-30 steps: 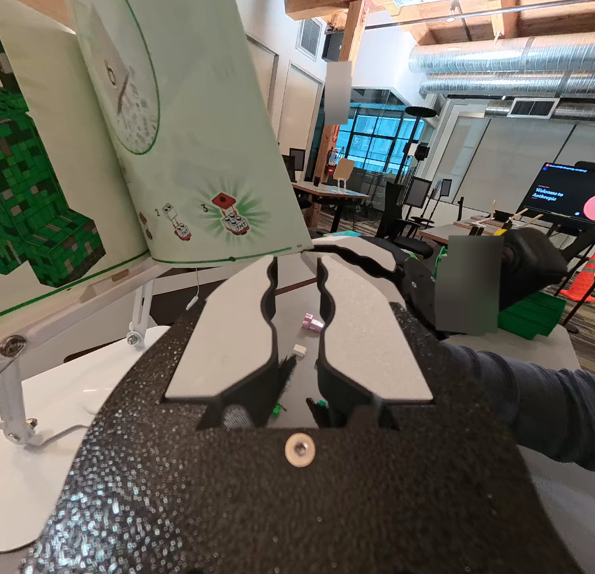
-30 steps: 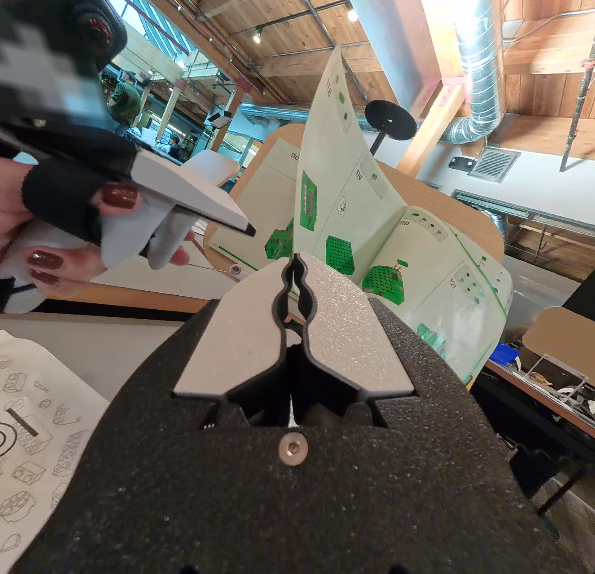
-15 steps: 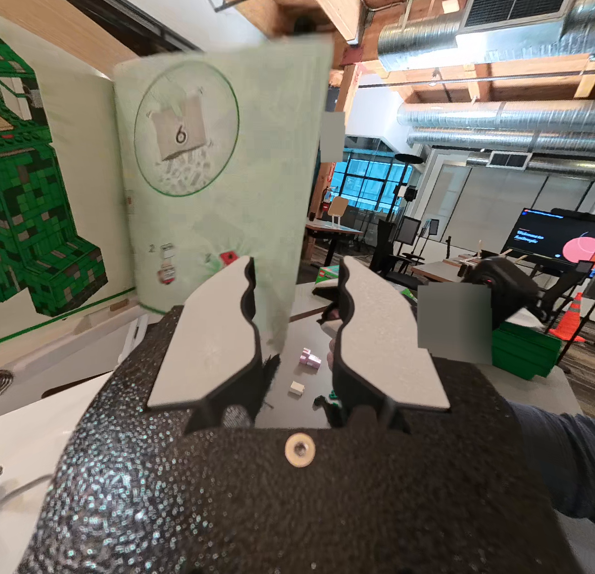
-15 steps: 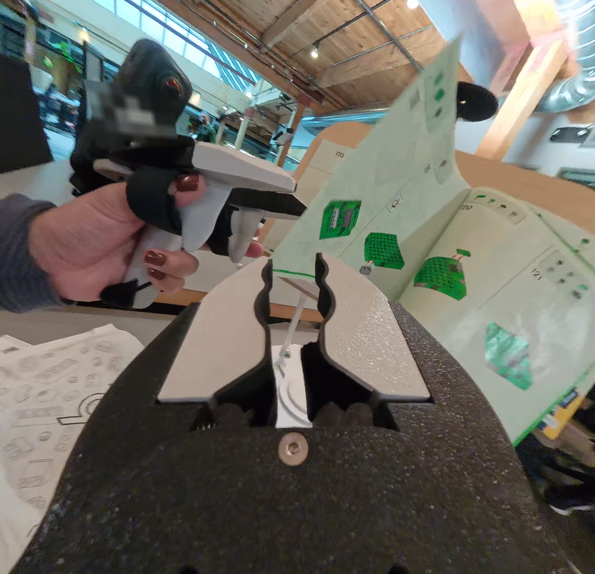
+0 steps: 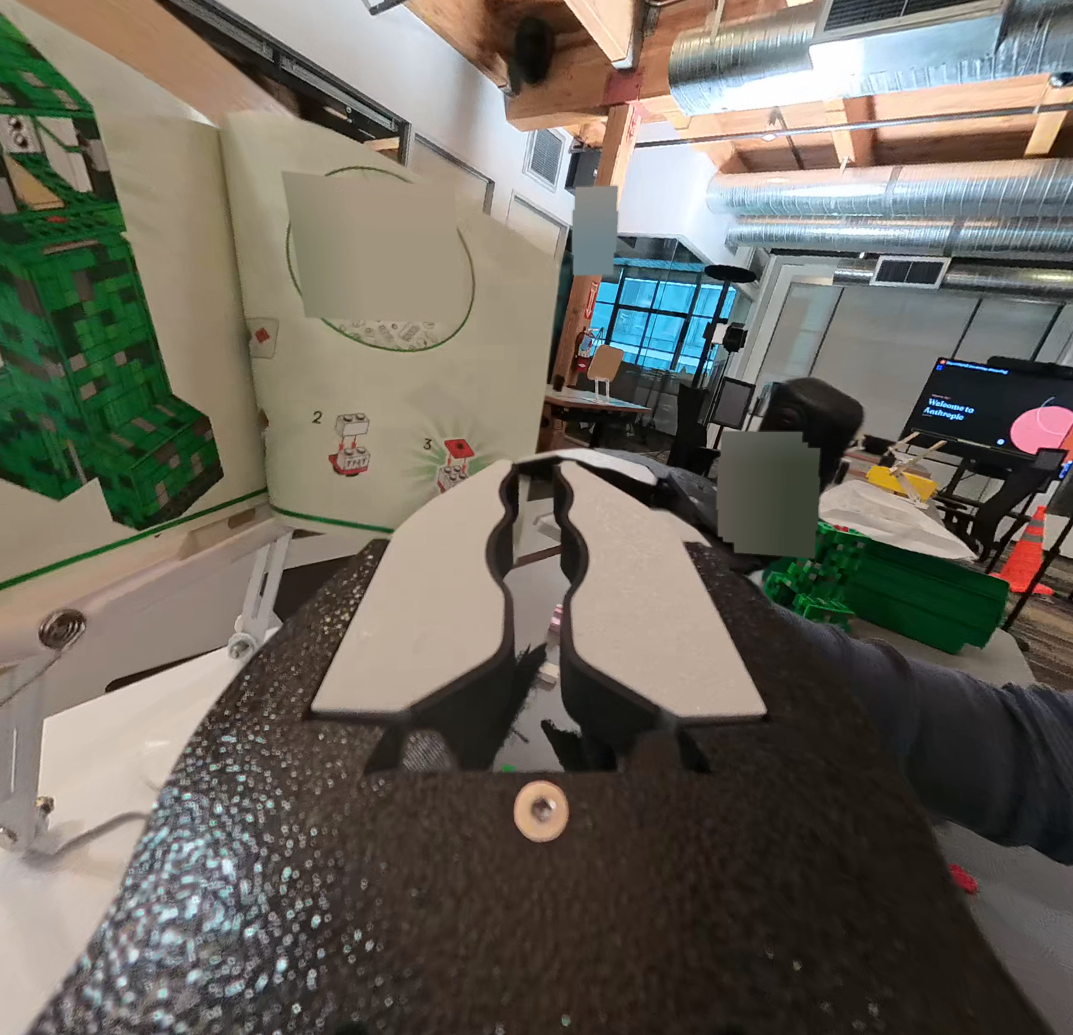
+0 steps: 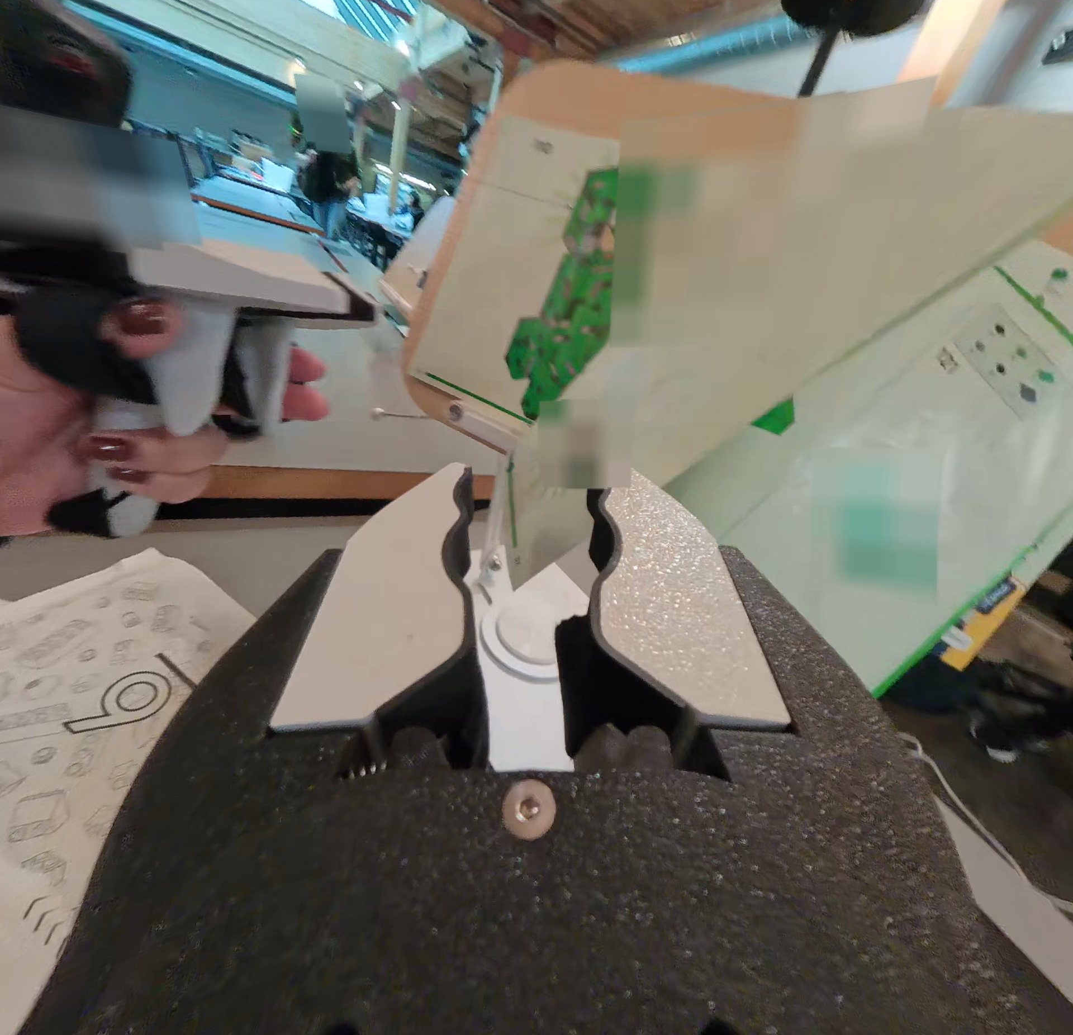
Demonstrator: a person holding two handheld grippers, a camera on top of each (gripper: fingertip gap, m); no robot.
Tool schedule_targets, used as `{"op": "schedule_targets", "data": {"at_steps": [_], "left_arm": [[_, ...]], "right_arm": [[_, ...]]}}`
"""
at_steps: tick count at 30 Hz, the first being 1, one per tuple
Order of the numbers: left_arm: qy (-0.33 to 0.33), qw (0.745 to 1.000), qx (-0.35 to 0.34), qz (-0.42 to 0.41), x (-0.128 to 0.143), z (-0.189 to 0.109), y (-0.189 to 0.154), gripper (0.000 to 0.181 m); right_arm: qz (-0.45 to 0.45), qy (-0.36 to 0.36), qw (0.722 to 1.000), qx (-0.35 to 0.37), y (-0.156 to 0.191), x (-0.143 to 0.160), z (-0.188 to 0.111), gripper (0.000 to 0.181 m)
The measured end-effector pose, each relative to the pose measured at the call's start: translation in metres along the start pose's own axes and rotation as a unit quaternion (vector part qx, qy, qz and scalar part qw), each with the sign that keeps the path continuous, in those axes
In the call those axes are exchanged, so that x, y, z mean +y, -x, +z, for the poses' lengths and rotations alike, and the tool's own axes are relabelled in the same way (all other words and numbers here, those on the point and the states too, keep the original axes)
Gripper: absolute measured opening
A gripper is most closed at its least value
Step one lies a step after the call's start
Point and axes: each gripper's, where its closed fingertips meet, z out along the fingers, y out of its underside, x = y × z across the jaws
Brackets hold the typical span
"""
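A brick-building instruction booklet (image 5: 400, 426) stands open on a white stand (image 5: 255, 595). Its left page shows a green blocky figure (image 5: 87, 368). My left gripper (image 5: 534, 476) is open by a narrow gap and empty, just right of the booklet's loose page. My right gripper (image 6: 531, 484) is open, with the lower corner of that page (image 6: 540, 531) between its fingers, untouched as far as I can see. The right gripper also shows in the left wrist view (image 5: 604, 464), just beyond my left fingertips. The left gripper shows in the right wrist view (image 6: 354, 304), held by a hand (image 6: 87, 426).
Small pink (image 5: 555, 615) and white (image 5: 548, 673) bricks lie on the dark table under the left fingers. A green brick build (image 5: 813, 577) and green bins (image 5: 929, 595) stand to the right. A printed paper bag (image 6: 87, 659) lies at left. The stand's round base (image 6: 522, 630) sits under the right gripper. My right fingertips sit around 8 cm from my left ones.
My right gripper was shut a second ago and has opened wide. The loose page swung upright and back towards the booklet. My left gripper widened, then narrowed again.
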Motion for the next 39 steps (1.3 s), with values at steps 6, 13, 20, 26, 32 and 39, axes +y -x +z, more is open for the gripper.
{"op": "schedule_targets", "data": {"at_steps": [6, 13, 20, 26, 32, 39], "left_arm": [[0.020, 1.000, -0.007, -0.007, 0.011, 0.000, 0.002, 0.012], [0.019, 0.999, -0.034, 0.015, 0.008, -0.002, -0.004, 0.010], [-0.022, 0.997, -0.064, 0.024, -0.005, -0.009, -0.001, 0.010], [-0.020, 0.997, -0.065, 0.026, -0.020, -0.015, 0.001, 0.010], [-0.021, 0.997, -0.069, 0.027, -0.025, -0.024, 0.004, 0.010], [-0.018, 0.998, -0.065, 0.019, -0.024, -0.025, 0.006, 0.010]], "right_arm": [[0.007, -0.002, 1.000, 0.027, -0.019, -0.001, -0.001, 0.041], [0.114, -0.004, 0.984, 0.141, -0.080, 0.024, -0.026, 0.034], [0.329, -0.026, 0.931, 0.157, -0.107, 0.066, -0.029, 0.041], [0.633, -0.128, 0.763, 0.041, -0.103, 0.081, -0.023, 0.048], [0.718, -0.151, 0.680, 0.020, -0.096, 0.095, -0.011, 0.052], [0.720, -0.195, 0.666, -0.001, -0.092, 0.077, -0.004, 0.048]]}}
